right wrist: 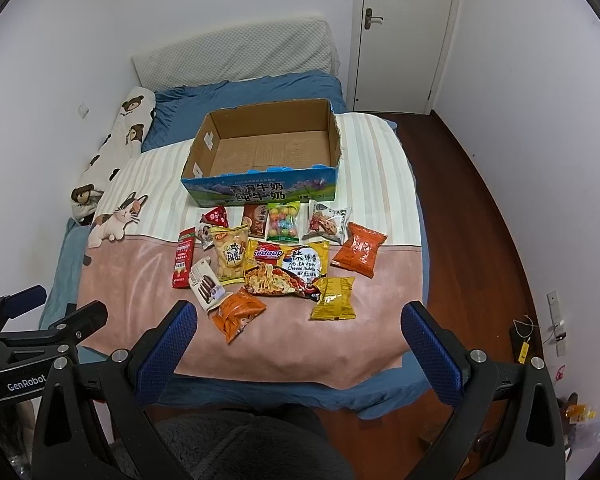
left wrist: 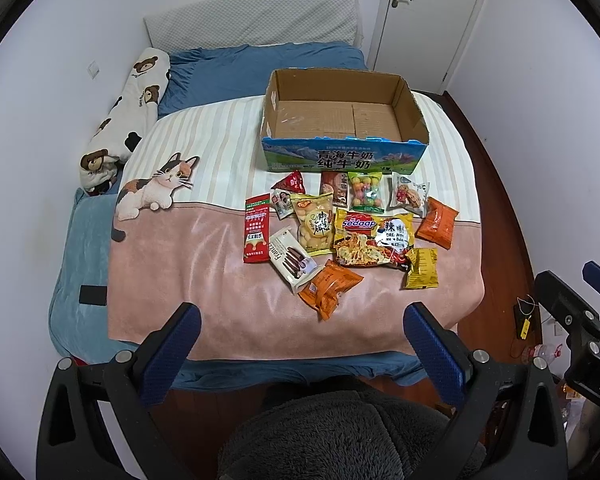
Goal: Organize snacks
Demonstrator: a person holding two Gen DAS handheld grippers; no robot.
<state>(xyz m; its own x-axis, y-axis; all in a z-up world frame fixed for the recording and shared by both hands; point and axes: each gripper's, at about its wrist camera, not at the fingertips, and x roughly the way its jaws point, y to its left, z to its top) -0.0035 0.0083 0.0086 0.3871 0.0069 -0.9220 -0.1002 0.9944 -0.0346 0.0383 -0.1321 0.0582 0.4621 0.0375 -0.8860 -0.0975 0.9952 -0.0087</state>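
Both my claws, left claw (left wrist: pixel 300 320) and right claw (right wrist: pixel 298 318), hang wide and hold nothing, short of the bed's foot. The snacks (left wrist: pixel 340 232) lie in a loose heap on the blanket (left wrist: pixel 172 264), just before the box (left wrist: pixel 340 120) (bare inside). I judge the nearest orange packet (right wrist: pixel 236 314) the sensible first pick: pinch a crimped end and lift clear of its neighbours. Bare blanket lies left; the right edge drops to the floor (right wrist: pixel 480 216).
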